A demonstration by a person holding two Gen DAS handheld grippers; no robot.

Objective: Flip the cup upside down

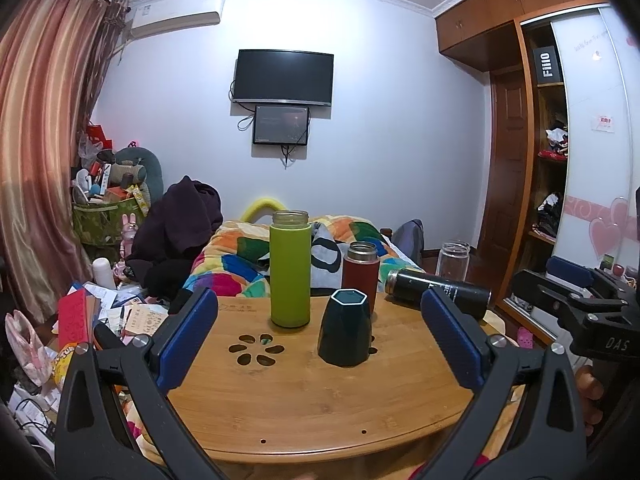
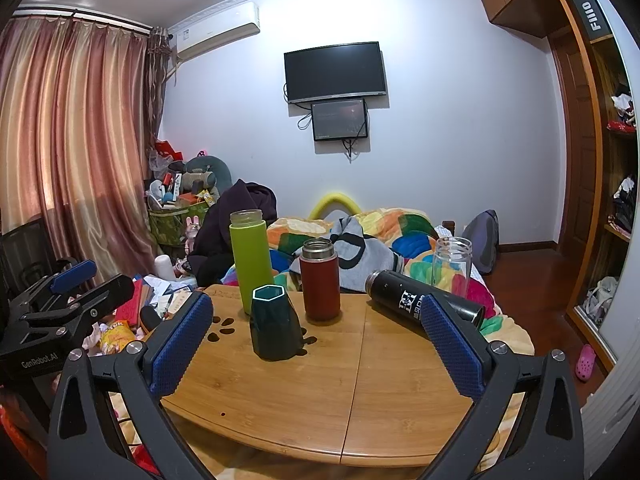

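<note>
Item: dark green hexagonal cup (image 1: 345, 328), standing upright, mouth up, on the bamboo table (image 1: 312, 412), near the middle, just in front of the red flask (image 1: 360, 276) and to the right of the lime-green bottle (image 1: 290, 270). Nothing is touching it.

Left gripper (image 1: 320, 344): jaws are standing wide apart, holding nothing, hovering short of the table's near edge; in its own view the cup is sitting between the two blue pads (image 1: 188, 340). Right gripper (image 2: 316, 344): likewise spread and empty, with the cup lying left of centre between its fingers.

Step in hand, as judged: the approach. The cup is not yet gripped and not yet turned, so the task is sitting at its very start. The next move is calling for one gripper to advance over the table, straddle the faceted sides and close on them, then lift clear and roll the wrist until the rim faces down. The neighbouring flask is crowding the cup's far side, so a finger is risking a knock there.

Other stock: black flask (image 2: 424, 300) lying on its side at the right; clear glass jar (image 2: 452, 266) behind it.

Legible writing: "FiiO" on a dark box (image 1: 546, 64) in the wardrobe; "DAS" on the right tool body as seen from the left view; "GenRobot.AI" on the left tool body as seen from the right view. The black flask's white lettering is too small to read.
</note>
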